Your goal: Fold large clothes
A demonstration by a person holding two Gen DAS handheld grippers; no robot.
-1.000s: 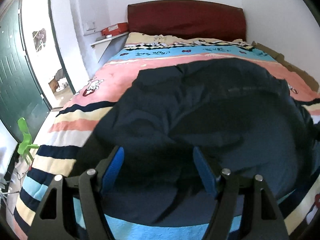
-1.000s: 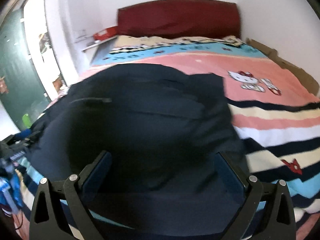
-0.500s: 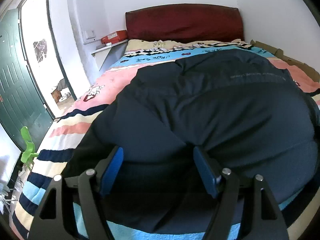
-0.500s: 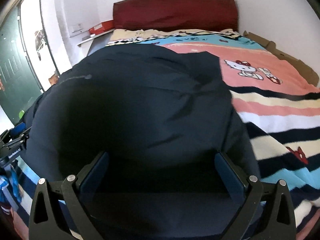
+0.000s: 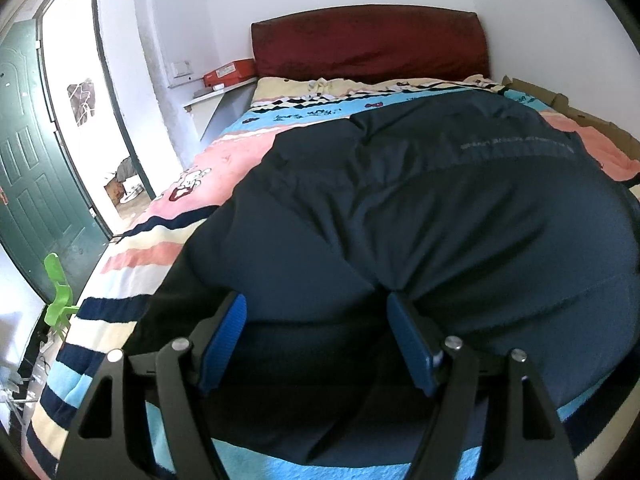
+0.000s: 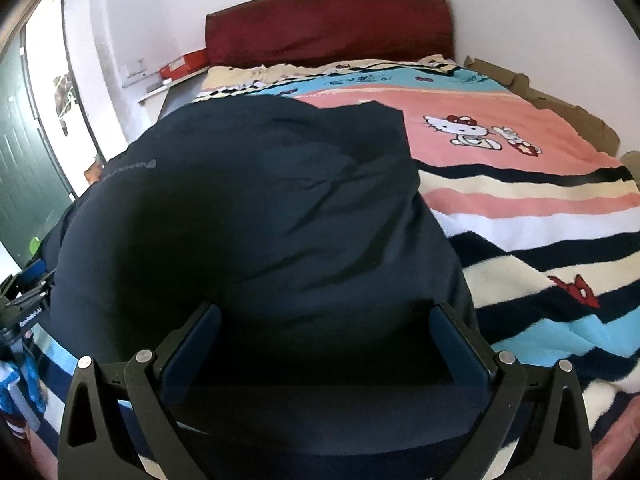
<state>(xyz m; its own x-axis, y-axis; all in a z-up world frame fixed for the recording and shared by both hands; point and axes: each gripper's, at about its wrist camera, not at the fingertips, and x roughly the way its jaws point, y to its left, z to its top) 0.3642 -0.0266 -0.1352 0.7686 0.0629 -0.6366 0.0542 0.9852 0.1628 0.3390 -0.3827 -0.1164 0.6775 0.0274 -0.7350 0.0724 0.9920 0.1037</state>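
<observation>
A large dark navy garment point(image 5: 440, 220) lies spread on the striped blanket point(image 5: 132, 256) of a bed and puffs up into a rounded mound. In the left wrist view my left gripper point(image 5: 315, 300) stands wide open at the garment's near edge, and the cloth bulges over and between its blue pads point(image 5: 228, 332). A crease in the cloth meets the right pad's tip. In the right wrist view the same garment point(image 6: 260, 200) fills the left and middle. My right gripper point(image 6: 326, 310) is wide open over its near edge, with dark cloth between the fingers. No pad visibly presses the cloth.
A dark red headboard point(image 5: 368, 48) closes the far end of the bed. A shelf holding a red box point(image 5: 228, 74) is at the far left, beside an open green door point(image 5: 28, 184) and a green plastic chair point(image 5: 58, 292). Cardboard point(image 6: 560, 108) lines the right wall.
The garment has swelled from a flatter spread into a high mound that covers more of the blanket. The right gripper has sunk a little towards it. Both grippers stay wide open.
</observation>
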